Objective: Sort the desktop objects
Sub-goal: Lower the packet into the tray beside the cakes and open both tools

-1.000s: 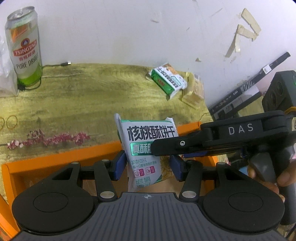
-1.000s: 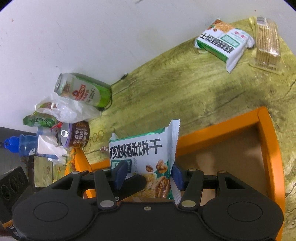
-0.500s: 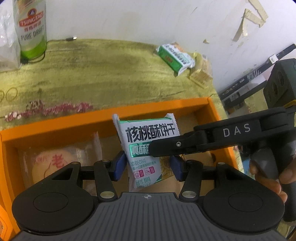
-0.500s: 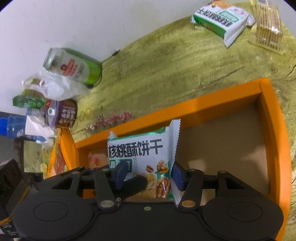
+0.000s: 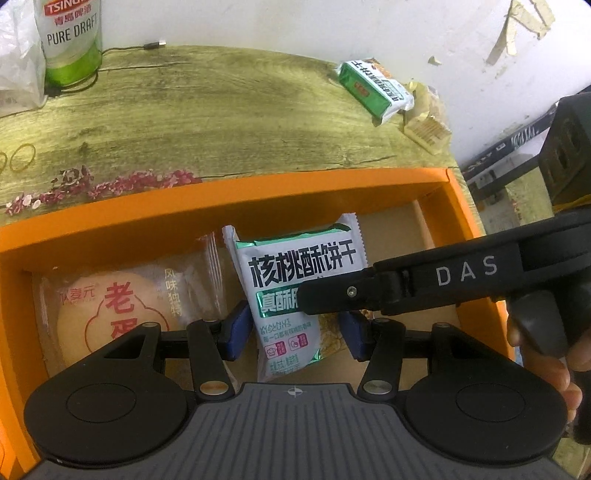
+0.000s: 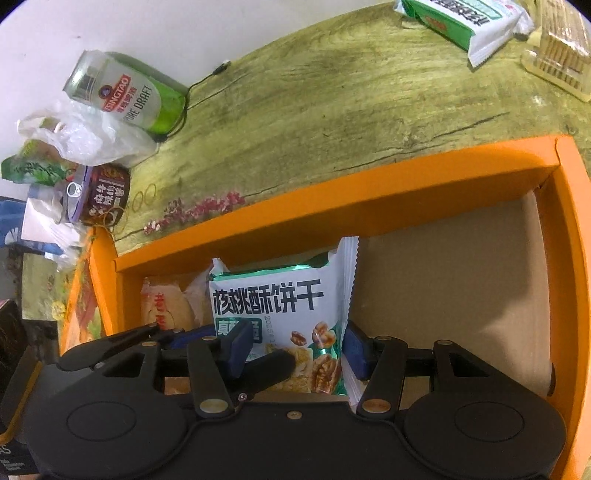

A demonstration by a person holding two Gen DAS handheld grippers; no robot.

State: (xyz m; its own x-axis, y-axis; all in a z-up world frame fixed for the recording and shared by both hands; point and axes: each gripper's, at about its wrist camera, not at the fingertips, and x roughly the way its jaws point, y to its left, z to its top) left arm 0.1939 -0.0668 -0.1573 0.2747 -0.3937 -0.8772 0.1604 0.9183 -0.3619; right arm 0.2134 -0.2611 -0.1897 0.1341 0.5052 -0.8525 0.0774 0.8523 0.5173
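Observation:
A white-and-green walnut biscuit packet (image 5: 295, 266) (image 6: 273, 302) stands upright inside the orange box (image 5: 221, 206) (image 6: 369, 192), just right of a clear-wrapped round pastry (image 5: 122, 306) (image 6: 166, 310) lying on the box floor. My left gripper (image 5: 293, 332) has its blue pads against the packet's lower sides. My right gripper (image 6: 295, 350) is shut across the packet's width. In the left wrist view the right gripper's black finger (image 5: 332, 299) crosses the packet's front. In the right wrist view the left gripper's finger (image 6: 273, 369) crosses its lower front.
On the green table beyond the box lie a second biscuit packet (image 5: 373, 86) (image 6: 461, 18) and a clear cracker pack (image 5: 424, 129). A beer can (image 5: 70, 40) (image 6: 125, 96), plastic bag (image 6: 81, 140) and brown tin (image 6: 103, 195) stand far left. A hand (image 5: 546, 362) holds the right gripper.
Both grippers have carried the packet forward and down, from over the box's near side to inside the box. The pastry has come into view beside it.

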